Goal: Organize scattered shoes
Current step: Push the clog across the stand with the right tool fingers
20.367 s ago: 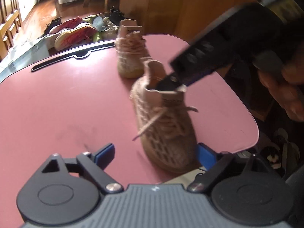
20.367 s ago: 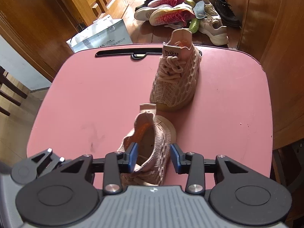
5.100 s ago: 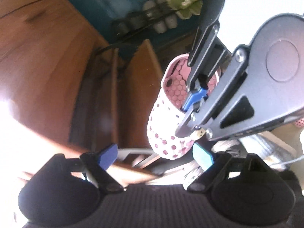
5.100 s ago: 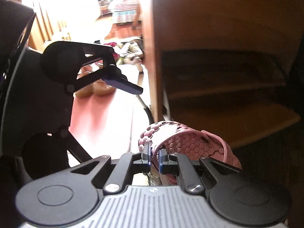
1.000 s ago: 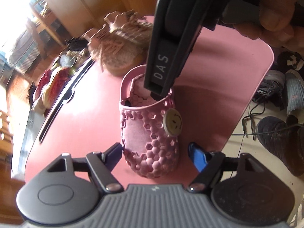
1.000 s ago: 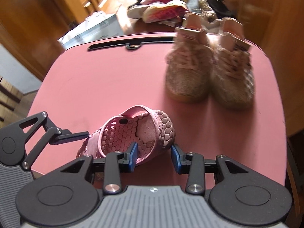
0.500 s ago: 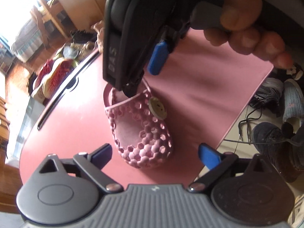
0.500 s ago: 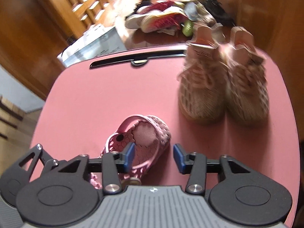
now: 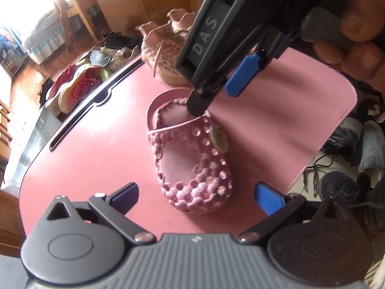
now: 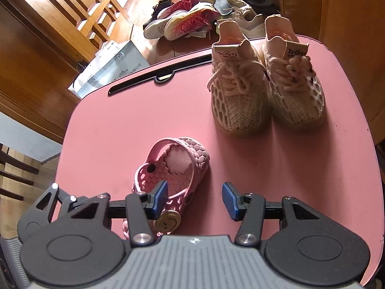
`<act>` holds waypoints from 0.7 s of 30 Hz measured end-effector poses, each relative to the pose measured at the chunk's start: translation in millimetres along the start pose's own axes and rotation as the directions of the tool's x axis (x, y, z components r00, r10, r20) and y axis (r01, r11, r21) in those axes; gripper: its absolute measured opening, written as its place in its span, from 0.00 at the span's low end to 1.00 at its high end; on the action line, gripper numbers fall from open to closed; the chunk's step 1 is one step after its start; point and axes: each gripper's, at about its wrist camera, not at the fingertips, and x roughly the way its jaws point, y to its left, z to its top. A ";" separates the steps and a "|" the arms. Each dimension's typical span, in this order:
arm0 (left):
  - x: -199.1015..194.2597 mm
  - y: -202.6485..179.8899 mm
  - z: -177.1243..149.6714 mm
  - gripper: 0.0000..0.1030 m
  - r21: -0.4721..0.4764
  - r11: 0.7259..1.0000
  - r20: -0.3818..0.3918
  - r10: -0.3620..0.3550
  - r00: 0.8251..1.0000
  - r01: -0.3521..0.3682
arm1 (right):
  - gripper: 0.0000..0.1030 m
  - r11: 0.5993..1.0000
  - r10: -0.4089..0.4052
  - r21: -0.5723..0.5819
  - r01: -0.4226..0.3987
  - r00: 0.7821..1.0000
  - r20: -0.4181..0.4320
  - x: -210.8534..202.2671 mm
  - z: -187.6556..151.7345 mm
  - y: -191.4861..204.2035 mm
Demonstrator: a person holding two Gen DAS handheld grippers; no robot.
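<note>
Lived-in home, by every sign. Small pink table [image 10: 312, 180] at the centre, with a child's pink clog [image 10: 173, 168] and a pair of beige knit sneakers [image 10: 264, 96] on top. Beyond the table's far edge, a heap of worn shoes [image 10: 192, 24] on a wooden floor [image 10: 149, 19]. Farther off past that heap, a bed with a striped skirt [image 9: 43, 45] under bright daylight. Wooden cabinets [image 10: 336, 7] and panelling close around the table; more shoes [image 9: 349, 144] on the floor beside it.
</note>
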 end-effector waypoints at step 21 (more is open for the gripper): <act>11.6 21.8 5.5 0.77 -0.194 0.981 -0.002 0.027 1.000 -0.027 | 0.22 0.984 0.019 -0.179 -0.022 1.000 -0.014 39.2 10.5 32.5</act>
